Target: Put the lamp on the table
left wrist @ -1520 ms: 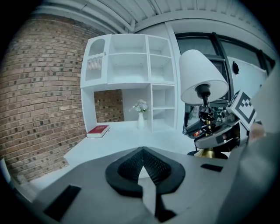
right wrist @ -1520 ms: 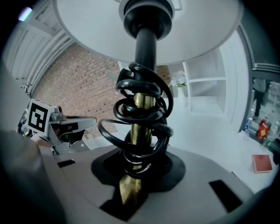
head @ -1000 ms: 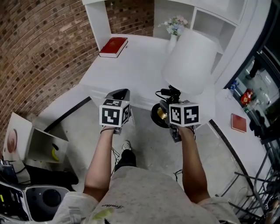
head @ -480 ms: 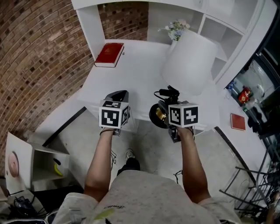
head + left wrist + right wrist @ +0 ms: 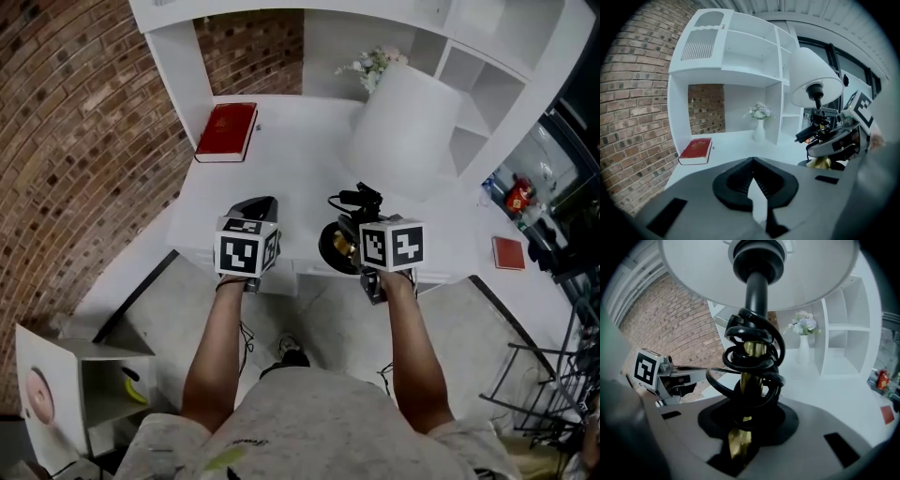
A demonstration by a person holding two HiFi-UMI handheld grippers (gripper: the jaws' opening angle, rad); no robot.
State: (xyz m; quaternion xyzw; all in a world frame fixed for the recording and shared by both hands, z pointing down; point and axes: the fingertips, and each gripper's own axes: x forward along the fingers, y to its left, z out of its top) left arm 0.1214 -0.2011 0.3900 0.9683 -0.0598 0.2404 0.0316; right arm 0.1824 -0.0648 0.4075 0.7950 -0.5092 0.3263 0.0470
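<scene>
— While clamped in the right gripper [image 5: 740, 437], jaws tight on the brass stem [image 5: 751, 352] under a coil of black cord [image 5: 757, 373], held where?
— Held tilted at the near edge of the white table [image 5: 281, 159]; lamp [image 5: 405, 127] not yet set down, by the look of it. Left gripper [image 5: 752, 164] just beside, jaws together, empty.
— Next?
— Probably: carry forward, stand upright, lower the dark base [image 5: 330, 246] onto bare tabletop, then let go.
— And beyond?
— Red book [image 5: 225, 131] at far left, vase of flowers [image 5: 759, 126] against white shelves [image 5: 740, 56], brick wall [image 5: 75, 141] to the left side.
</scene>
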